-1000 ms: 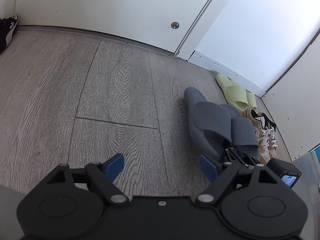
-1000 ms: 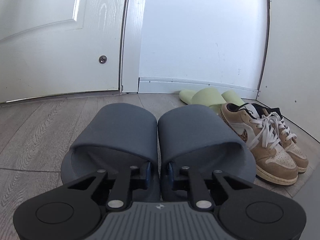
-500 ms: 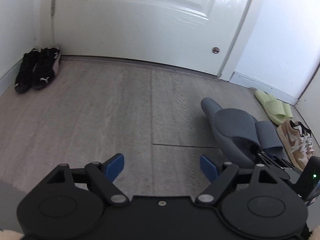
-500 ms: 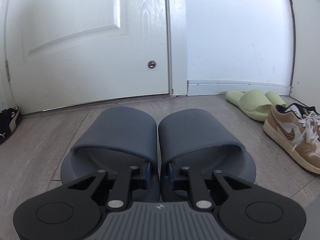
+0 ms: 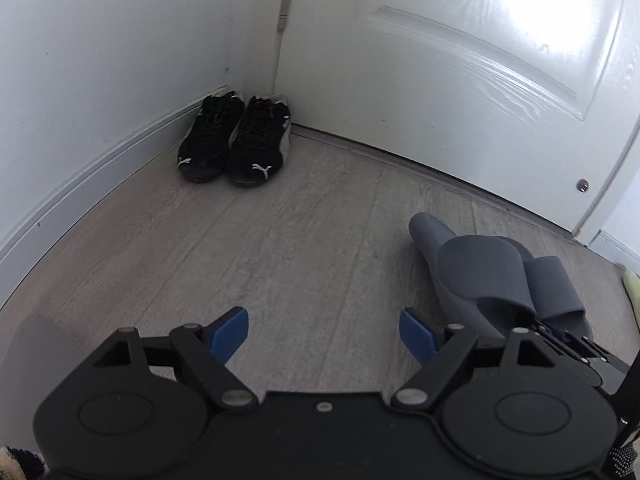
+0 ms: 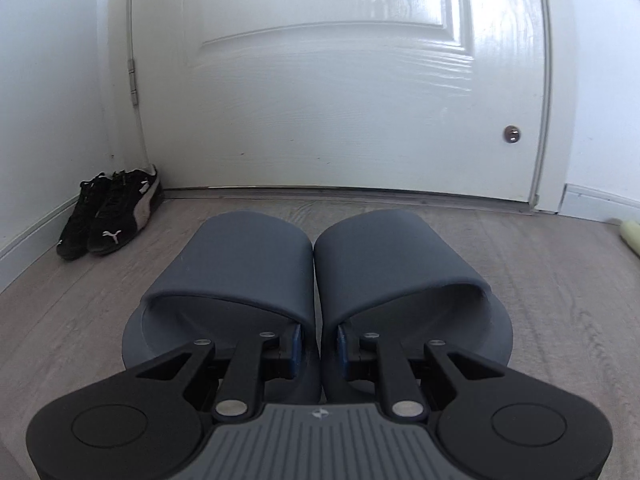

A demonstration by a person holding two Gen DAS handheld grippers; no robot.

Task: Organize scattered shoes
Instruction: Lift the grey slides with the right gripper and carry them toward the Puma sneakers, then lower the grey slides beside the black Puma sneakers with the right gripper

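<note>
Right tool (image 6: 318, 350): closed on the grey slippers (image 6: 316, 276); blue pads pinch the two inner strap edges together, one finger inside each slipper.
Grey slippers: a pair, side by side, touching along the middle, toes twd the door (image 6: 340, 80). Held at the heel end by the right tool. Can't tell if soles rest on the floor or hang just above it.
Slippers, left-wrist view: seen at the right (image 5: 496, 276), front slipper's toe curls up, right tool's black fingers (image 5: 560, 334) reach in from the back.
Left tool (image 5: 322, 334): open wide, blue pads well apart, nothing btwn them, over bare floor (image 5: 312, 240).
Black sneakers (image 5: 232, 140): pair w/ white logo on toes, side by side, touching, tucked in the corner where the left wall (image 5: 100, 60) meets the door's hinge side. Toes point out into the room. Well apart from the slippers.
Sneakers, right-wrist view: far left (image 6: 110, 216), grey-pink side stripe on the nearer one.
Door: white, panelled, shut; small round metal fitting (image 6: 512, 134) low on its right side.
Floor: grey wood-look planks.
Pale green thing (image 6: 630, 234): only an edge shows at far right on the floor, too cut off to name.
Lower left corner, left-wrist view: grey blurred shape (image 5: 40, 352) and a bit of fuzzy fabric, can't tell what.
</note>
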